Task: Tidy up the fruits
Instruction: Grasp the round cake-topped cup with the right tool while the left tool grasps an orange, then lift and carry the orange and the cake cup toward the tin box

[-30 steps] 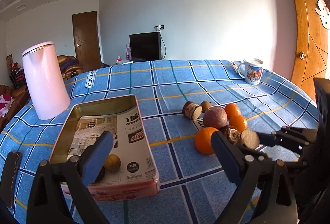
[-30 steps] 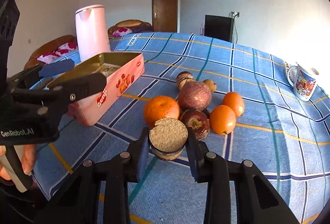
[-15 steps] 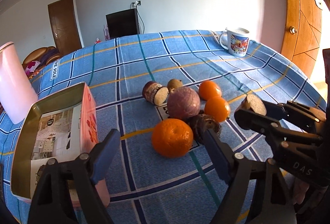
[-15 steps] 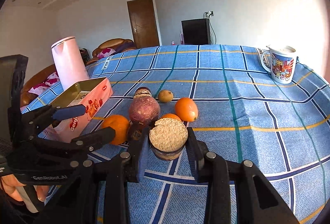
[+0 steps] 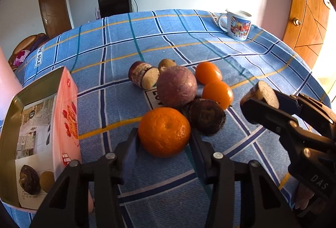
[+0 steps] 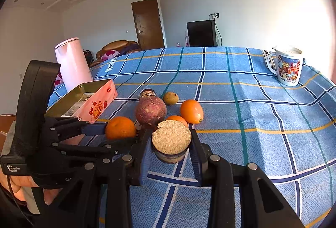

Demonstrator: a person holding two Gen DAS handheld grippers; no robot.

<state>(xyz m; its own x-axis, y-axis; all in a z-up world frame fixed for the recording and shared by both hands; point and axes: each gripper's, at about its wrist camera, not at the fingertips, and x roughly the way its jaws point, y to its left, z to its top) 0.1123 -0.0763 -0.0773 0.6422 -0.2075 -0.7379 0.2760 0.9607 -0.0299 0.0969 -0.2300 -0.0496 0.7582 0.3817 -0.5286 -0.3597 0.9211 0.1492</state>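
Two fruits (image 5: 33,180) in tin (image 5: 8,137) visible only from left wrist.

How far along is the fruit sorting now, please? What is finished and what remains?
Done: two fruits lie in the pink tin.
In hand: the right tongs grip a cut fruit half; the left tongs are closing around the big orange.
Left: six more pieces on the tablecloth, including the purple fruit.

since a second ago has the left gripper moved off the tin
Yes. The left gripper has swung right, away from the pink tin, and now straddles the big orange, its jaws closing around it.
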